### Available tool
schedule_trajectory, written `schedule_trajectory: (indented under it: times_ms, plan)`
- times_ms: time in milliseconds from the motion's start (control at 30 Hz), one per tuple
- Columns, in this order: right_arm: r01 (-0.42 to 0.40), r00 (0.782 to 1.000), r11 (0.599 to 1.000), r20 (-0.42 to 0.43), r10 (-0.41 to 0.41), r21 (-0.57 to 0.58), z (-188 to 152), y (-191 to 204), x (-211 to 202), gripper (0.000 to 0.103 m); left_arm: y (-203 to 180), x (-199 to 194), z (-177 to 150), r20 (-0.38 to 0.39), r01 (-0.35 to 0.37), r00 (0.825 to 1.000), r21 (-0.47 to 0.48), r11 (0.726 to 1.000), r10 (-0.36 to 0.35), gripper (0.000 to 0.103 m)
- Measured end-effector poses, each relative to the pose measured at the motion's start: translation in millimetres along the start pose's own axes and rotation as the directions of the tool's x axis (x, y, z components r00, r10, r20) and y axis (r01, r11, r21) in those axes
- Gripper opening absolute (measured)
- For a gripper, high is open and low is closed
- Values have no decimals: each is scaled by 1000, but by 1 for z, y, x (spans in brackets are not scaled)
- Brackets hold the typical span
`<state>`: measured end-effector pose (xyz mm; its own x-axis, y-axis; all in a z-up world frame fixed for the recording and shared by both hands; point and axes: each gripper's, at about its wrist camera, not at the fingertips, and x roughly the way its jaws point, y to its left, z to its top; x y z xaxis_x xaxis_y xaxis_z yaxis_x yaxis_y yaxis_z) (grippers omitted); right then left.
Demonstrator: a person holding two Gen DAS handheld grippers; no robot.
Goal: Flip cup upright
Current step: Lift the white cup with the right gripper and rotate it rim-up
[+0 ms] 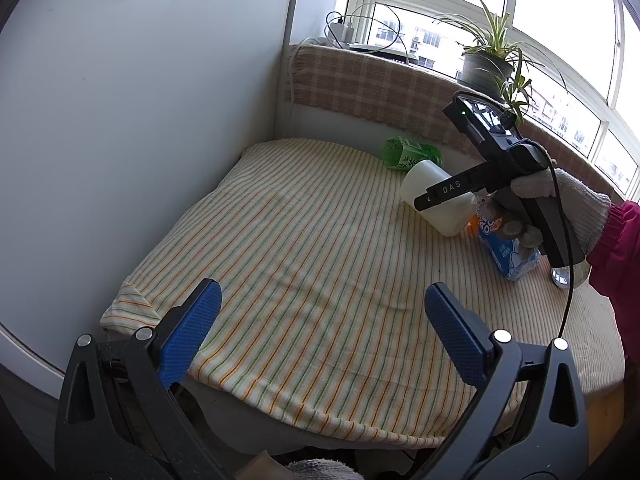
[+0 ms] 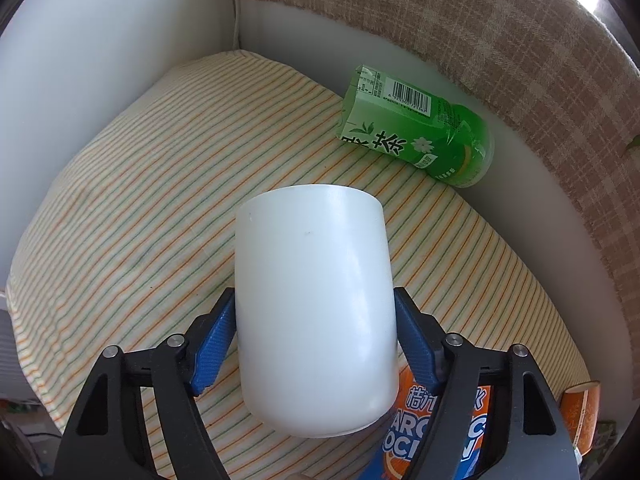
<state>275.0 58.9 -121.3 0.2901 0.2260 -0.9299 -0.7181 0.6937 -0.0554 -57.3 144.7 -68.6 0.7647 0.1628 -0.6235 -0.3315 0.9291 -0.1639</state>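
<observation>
White cup, lower centre of frame, pinched by the right claw for turning; left claw gapes wide, holding nothing.

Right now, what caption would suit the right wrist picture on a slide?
Right gripper clamps a white cup above a striped cloth, green tea bottle lying behind.

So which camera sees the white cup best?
The right wrist view: the cup fills the middle, clamped between the right gripper. The left wrist view shows it small and far, partly hidden by that gripper.
</observation>
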Motion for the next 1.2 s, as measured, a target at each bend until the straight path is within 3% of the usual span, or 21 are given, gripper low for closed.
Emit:
schedule_trajectory:
  times_ms: [333, 600, 767, 967, 1200]
  plan:
    - [-105, 984, 992, 150, 94, 71, -27, 2, -48, 74, -3, -1, -1, 4, 7, 1000, 15, 1000, -7, 103]
    - [-212, 936, 967, 315, 160, 139, -73, -1, -104, 74, -12, -3, -1, 19, 16, 1000, 24, 1000, -17, 103]
    - [-266, 907, 952, 375, 193, 152, -109, 2, -126, 74, -16, -3, 1, 27, 20, 999, 25, 999, -21, 103]
    - [-377, 882, 906, 371, 289, 191, -167, 2, -142, 74, -21, 1, 3, 7, 69, 998, 21, 997, -69, 103]
    - [-509, 858, 794, 272, 436, 332, -222, -12, -116, 74, -35, 11, 0, -53, 140, 989, 23, 990, -139, 103]
